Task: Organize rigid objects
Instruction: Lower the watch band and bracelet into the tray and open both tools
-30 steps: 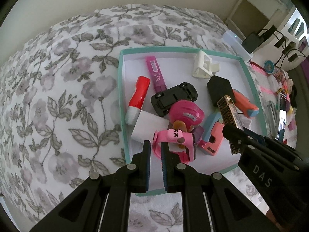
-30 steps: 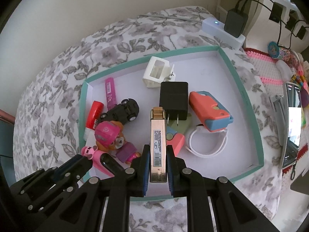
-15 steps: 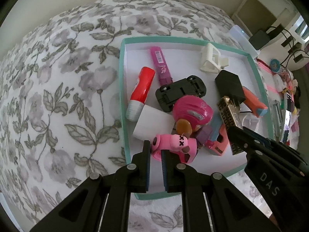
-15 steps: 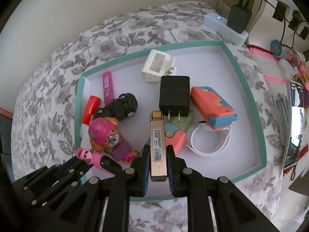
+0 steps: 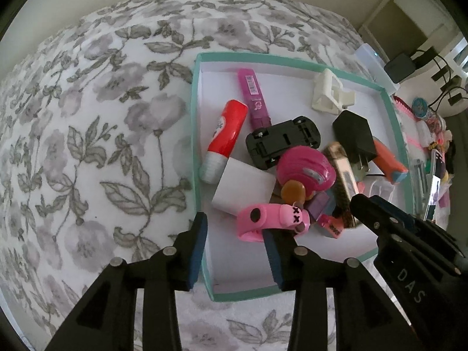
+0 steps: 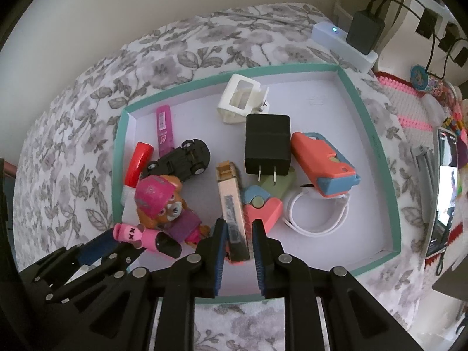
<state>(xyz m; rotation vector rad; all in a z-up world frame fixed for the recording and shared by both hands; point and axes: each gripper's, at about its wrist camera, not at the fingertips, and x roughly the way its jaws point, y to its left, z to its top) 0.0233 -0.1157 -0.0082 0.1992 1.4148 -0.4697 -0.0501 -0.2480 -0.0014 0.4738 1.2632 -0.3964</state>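
Both tools stand spread over the teal tray (image 6: 377, 149) on the bed: the left tool (image 5: 235, 247) near the pink watch (image 5: 272, 219) at 6 o'clock, the right tool (image 6: 238, 247) straddling the gold lighter (image 6: 232, 204), both apparently released for storage.

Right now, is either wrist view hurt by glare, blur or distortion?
Left wrist: sharp, but fisheye bends the teal tray and darkens corners. Right wrist: also sharp; the lit phone screen at the right edge is washed out, bedspread bulges. Light is soft, with faint shadows.
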